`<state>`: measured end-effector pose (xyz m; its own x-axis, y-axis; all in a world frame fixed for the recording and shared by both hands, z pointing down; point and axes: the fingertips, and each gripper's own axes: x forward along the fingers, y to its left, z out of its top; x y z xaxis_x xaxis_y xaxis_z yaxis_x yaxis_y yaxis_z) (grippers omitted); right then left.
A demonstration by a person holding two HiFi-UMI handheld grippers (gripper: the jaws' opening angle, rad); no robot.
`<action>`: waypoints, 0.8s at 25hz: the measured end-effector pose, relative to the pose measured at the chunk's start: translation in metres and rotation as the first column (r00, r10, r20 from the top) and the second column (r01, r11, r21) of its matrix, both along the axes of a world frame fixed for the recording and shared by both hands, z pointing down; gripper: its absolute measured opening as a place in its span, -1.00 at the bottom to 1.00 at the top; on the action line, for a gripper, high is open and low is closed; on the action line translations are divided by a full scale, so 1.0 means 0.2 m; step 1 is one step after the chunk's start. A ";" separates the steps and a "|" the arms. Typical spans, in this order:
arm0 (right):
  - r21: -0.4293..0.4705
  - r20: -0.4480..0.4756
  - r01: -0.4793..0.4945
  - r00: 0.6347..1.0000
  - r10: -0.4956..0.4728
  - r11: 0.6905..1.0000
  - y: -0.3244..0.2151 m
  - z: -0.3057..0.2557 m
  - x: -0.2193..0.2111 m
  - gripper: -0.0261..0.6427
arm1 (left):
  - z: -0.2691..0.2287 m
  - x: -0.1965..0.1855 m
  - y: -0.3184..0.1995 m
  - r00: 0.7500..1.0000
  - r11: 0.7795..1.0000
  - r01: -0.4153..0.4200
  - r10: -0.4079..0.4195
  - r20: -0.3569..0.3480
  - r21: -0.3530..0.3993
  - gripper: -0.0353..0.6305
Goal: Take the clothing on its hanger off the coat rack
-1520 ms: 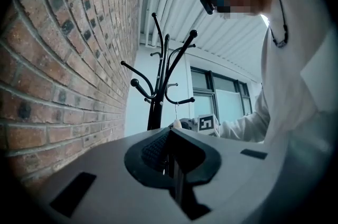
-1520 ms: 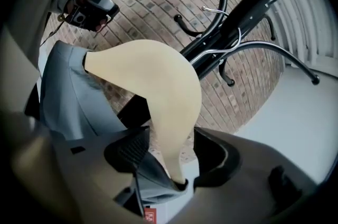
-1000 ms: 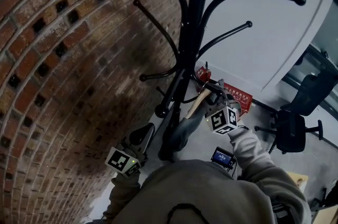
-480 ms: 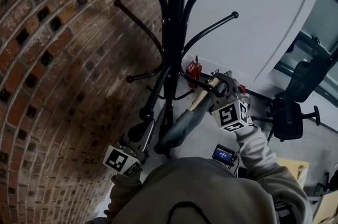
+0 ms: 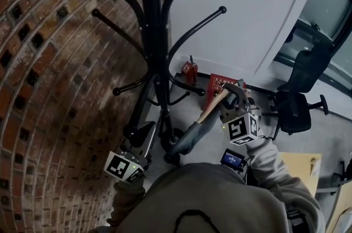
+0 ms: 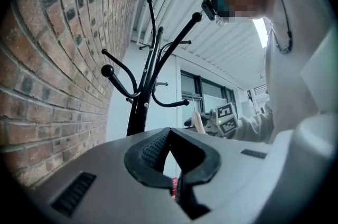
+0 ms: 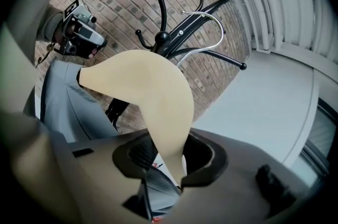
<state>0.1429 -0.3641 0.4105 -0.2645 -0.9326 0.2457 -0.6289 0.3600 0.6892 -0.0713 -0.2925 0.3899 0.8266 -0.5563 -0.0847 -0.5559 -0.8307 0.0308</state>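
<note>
A black coat rack (image 5: 149,17) with curved arms stands against the brick wall. My right gripper (image 5: 228,97) is shut on the neck of a pale wooden hanger (image 5: 212,107), just right of the rack's lower arms. Grey clothing (image 5: 190,136) droops from the hanger toward the rack's foot. In the right gripper view the hanger (image 7: 153,91) fills the jaws of the right gripper (image 7: 166,157), and its metal hook (image 7: 203,19) shows in front of the rack (image 7: 163,40); I cannot tell whether they touch. My left gripper (image 5: 140,141) is low beside the pole, open a little and empty (image 6: 169,157).
The brick wall (image 5: 44,89) curves along the left. A white panel (image 5: 236,34) stands behind the rack. A red box (image 5: 220,83) and a small red item (image 5: 190,70) lie on the floor near its foot. A black office chair (image 5: 294,111) stands at the right.
My head has turned, so the rack sits further left in view. The right gripper with the hanger has drawn slightly right, away from the pole. The left gripper has hardly moved.
</note>
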 end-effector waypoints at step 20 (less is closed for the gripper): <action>-0.043 0.025 -0.116 0.993 0.117 0.992 0.15 0.19 0.10 -0.55 | 0.11 -0.04 -0.02 1.000 0.999 0.002 -0.001 0.016 -0.052 -0.88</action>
